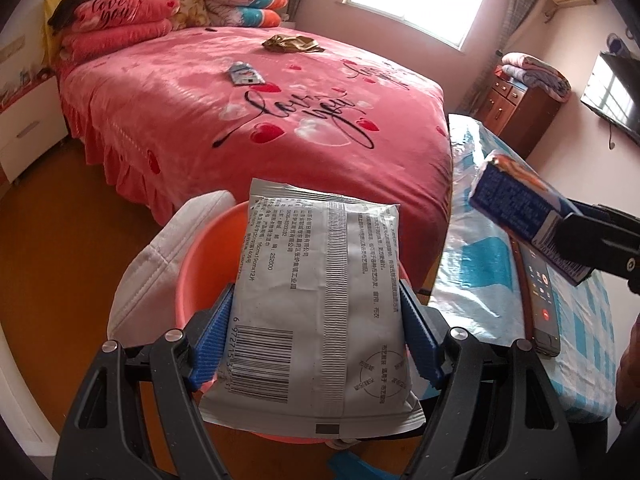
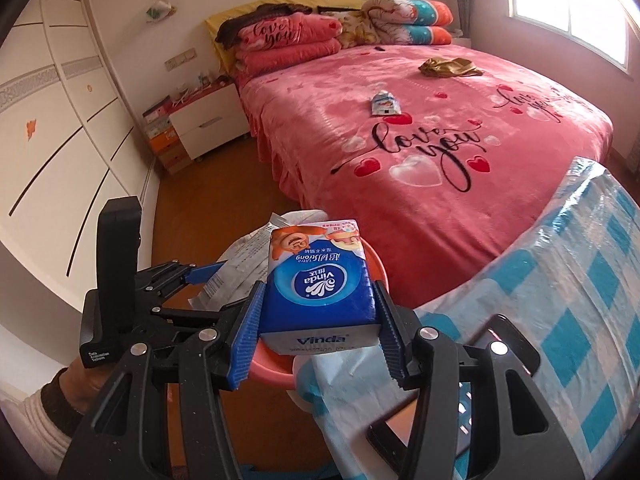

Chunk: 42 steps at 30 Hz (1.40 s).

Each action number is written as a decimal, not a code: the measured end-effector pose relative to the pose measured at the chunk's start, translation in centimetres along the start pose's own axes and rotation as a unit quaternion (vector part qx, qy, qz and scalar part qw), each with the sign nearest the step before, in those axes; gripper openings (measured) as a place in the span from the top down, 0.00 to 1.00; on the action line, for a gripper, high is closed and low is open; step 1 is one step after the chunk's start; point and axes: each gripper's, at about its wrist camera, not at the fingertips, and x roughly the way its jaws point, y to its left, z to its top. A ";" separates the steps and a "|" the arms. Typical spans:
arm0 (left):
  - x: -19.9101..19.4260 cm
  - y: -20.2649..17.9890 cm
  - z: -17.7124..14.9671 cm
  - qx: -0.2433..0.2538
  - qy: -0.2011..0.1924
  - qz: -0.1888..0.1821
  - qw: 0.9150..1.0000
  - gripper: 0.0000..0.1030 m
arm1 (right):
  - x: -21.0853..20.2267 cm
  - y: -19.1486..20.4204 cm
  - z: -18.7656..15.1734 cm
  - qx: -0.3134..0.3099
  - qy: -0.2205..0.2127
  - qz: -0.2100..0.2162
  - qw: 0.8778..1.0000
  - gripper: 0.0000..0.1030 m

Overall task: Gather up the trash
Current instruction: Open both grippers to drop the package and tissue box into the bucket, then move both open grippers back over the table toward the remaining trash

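Note:
My left gripper [image 1: 320, 320] is shut on a grey wet-wipe packet [image 1: 320, 304] and holds it over the pink bin [image 1: 200, 272]. My right gripper [image 2: 318, 312] is shut on a blue Vinda tissue pack [image 2: 320, 284], also above the pink bin [image 2: 272, 364]. The tissue pack shows in the left wrist view [image 1: 516, 204] at the right. The grey packet and left gripper show in the right wrist view [image 2: 240, 264] at the left. On the pink bed [image 1: 280, 112] lie a small blue-white wrapper [image 1: 245, 73] and a crumpled gold wrapper [image 1: 292, 43].
A white cloth [image 1: 160, 264] hangs beside the bin. A table with a blue checked cover [image 2: 580, 280] stands at the right, with a phone [image 1: 540, 296] on it. A white nightstand [image 2: 208, 120] and wardrobe [image 2: 60, 120] are at the left. A TV [image 1: 616, 92] hangs on the right wall.

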 end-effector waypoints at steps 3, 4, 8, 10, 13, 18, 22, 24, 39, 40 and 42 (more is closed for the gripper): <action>0.6 1.0 -0.1 -0.026 0.006 -0.002 1.000 0.25 | 0.8 0.3 0.3 -0.001 0.004 0.004 1.000 0.47; 0.7 1.3 -0.1 -0.034 0.007 -0.003 0.999 0.25 | 1.0 0.3 0.4 -0.001 0.004 0.004 1.000 0.47; 1.0 2.7 -0.1 -0.067 0.008 0.001 0.998 0.25 | 1.5 0.1 0.5 0.006 0.004 0.006 1.000 0.31; 0.8 3.1 0.0 -0.074 0.000 -0.001 0.997 0.24 | 1.2 -0.2 0.4 0.011 0.001 0.003 1.000 0.28; 0.4 3.3 0.3 -0.076 -0.008 0.000 0.997 0.23 | 0.3 -0.9 0.4 0.023 -0.010 -0.004 1.000 0.23; 0.3 2.9 0.4 -0.074 -0.009 0.005 0.997 0.22 | -1.5 -1.8 0.4 0.038 -0.029 -0.017 0.999 0.18; 0.1 2.3 0.5 -0.067 -0.010 0.008 0.998 0.20 | -2.7 -2.1 -0.2 0.040 -0.041 -0.030 0.998 0.14; -0.2 2.0 0.6 -0.064 -0.015 0.007 0.998 0.16 | -3.2 -2.4 -0.6 0.046 -0.044 -0.035 0.997 0.14; -2.5 -3.0 1.6 -0.020 -0.040 -0.022 0.999 0.12 | -7.4 -5.0 -4.5 0.090 -0.085 -0.050 0.991 0.14; -2.6 -3.3 1.6 -0.018 -0.041 -0.023 0.999 0.12 | -7.8 -5.3 -4.7 0.093 -0.089 -0.052 0.990 0.14; -2.9 -4.2 1.8 -0.010 -0.044 -0.027 0.999 0.12 | -8.6 -5.8 -5.2 0.101 -0.099 -0.054 0.989 0.12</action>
